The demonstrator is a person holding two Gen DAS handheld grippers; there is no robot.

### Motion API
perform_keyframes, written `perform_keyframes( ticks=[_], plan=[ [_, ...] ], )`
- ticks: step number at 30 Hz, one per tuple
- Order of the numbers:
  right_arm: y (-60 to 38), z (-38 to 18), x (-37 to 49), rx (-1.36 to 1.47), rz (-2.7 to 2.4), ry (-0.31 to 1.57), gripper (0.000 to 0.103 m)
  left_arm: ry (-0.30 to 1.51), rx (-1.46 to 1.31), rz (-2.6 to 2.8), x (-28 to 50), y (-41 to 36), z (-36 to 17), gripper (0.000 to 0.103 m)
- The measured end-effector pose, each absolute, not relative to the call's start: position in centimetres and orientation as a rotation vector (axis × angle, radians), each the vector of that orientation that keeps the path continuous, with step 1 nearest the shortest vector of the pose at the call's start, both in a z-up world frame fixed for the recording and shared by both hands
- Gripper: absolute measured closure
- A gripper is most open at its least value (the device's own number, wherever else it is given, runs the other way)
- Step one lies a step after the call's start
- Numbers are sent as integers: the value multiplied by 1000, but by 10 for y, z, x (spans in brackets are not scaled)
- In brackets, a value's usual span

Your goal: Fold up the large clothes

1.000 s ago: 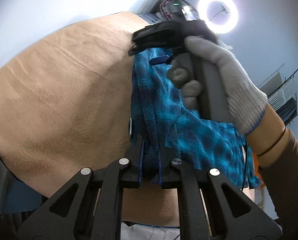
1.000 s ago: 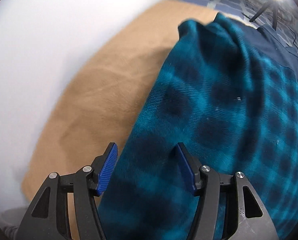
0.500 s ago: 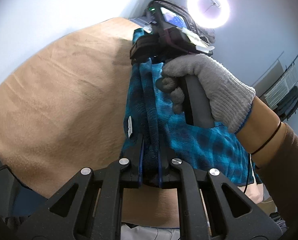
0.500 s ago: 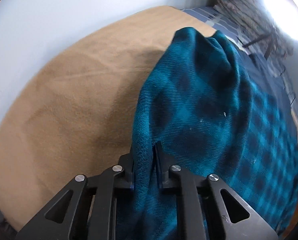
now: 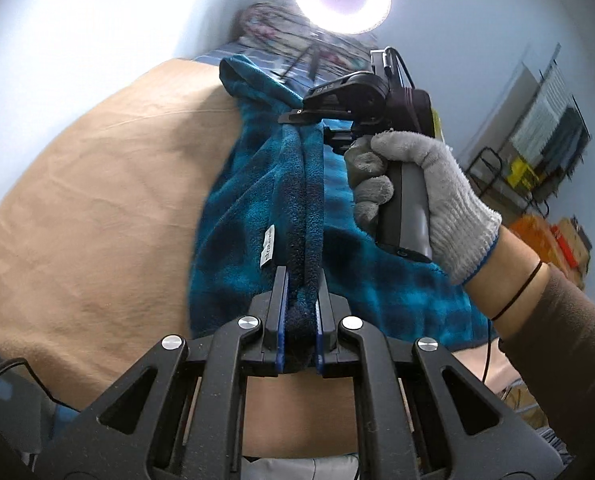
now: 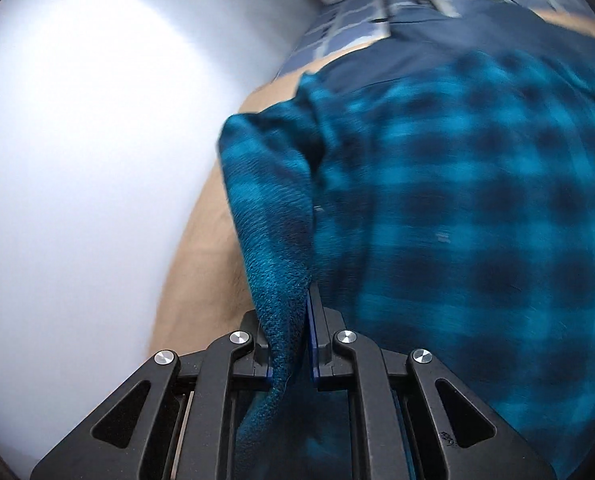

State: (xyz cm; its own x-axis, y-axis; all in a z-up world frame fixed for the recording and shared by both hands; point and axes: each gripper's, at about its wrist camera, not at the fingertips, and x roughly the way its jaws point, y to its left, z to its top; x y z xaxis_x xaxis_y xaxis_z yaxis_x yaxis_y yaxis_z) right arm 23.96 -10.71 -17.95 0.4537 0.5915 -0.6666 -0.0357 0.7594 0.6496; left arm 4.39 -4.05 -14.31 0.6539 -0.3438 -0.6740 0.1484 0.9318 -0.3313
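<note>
The left claw was clenched on a bunched edge of the teal plaid fleece garment, at six o'clock in its view. The right claw, gripped by a gloved hand at two o'clock, pinched another fold of the garment. The cloth hung stretched between them over the tan blanket on the bed.

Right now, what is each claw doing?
Left claw: closed on the blue fleece.
Right claw: closed on the fleece too.
</note>
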Motion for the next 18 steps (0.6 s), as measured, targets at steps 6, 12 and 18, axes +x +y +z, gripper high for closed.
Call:
perform_keyframes(
  ticks=[6, 12, 18],
  plan=[
    [-161, -209, 220, 787, 371, 1021, 93, 849, -179, -344, 44, -77, -150, 95],
    [-176, -227, 230, 830, 316, 1052, 93, 886, -227, -435, 40, -76, -149, 95],
    [-165, -221, 237, 685, 286, 1105, 89, 868, -268, -495, 24, -57, -132, 95]
  ],
)
